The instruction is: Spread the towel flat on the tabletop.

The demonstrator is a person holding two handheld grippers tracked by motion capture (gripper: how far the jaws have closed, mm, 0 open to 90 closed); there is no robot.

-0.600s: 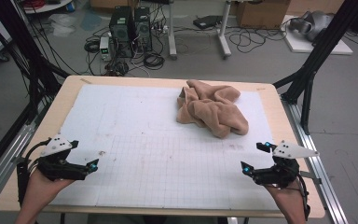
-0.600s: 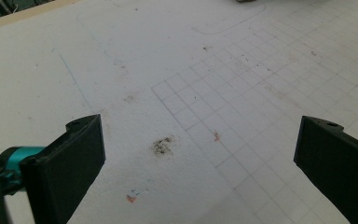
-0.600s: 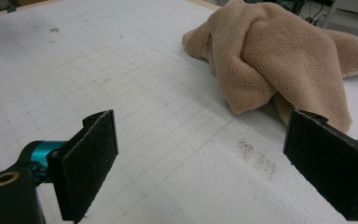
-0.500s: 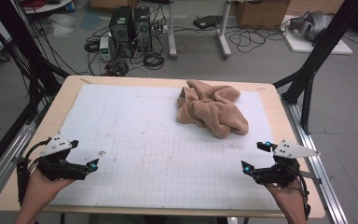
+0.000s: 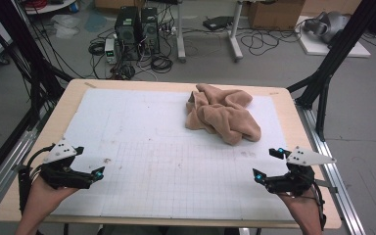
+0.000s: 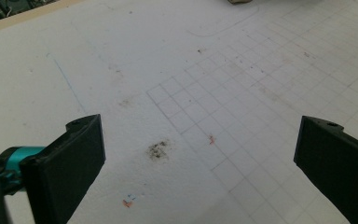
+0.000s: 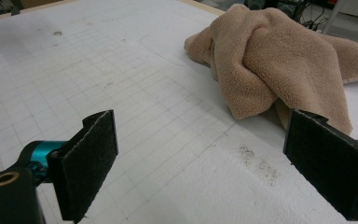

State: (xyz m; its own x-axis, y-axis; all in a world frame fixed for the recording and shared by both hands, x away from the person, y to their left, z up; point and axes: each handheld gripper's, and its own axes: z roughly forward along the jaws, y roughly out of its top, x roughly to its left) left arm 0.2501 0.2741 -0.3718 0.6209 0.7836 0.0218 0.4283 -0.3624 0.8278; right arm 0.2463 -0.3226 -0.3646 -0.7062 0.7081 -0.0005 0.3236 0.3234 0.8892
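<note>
High view: crumpled tan towel lies far-right on the worktop, well apart from both grippers. Left gripper and right gripper hover with jaws wide, empty; bare gridded mat between.

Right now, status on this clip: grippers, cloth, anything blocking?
Left hand-held gripper open, empty. Right hand-held gripper open, empty. Tan towel crumpled at the mat's far right, untouched. Nothing in the way.

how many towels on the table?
1. A single crumpled tan towel lies on the white mat, toward the far right of the table; it also sits ahead of the right claw. Its folds could hide a second layer.
</note>
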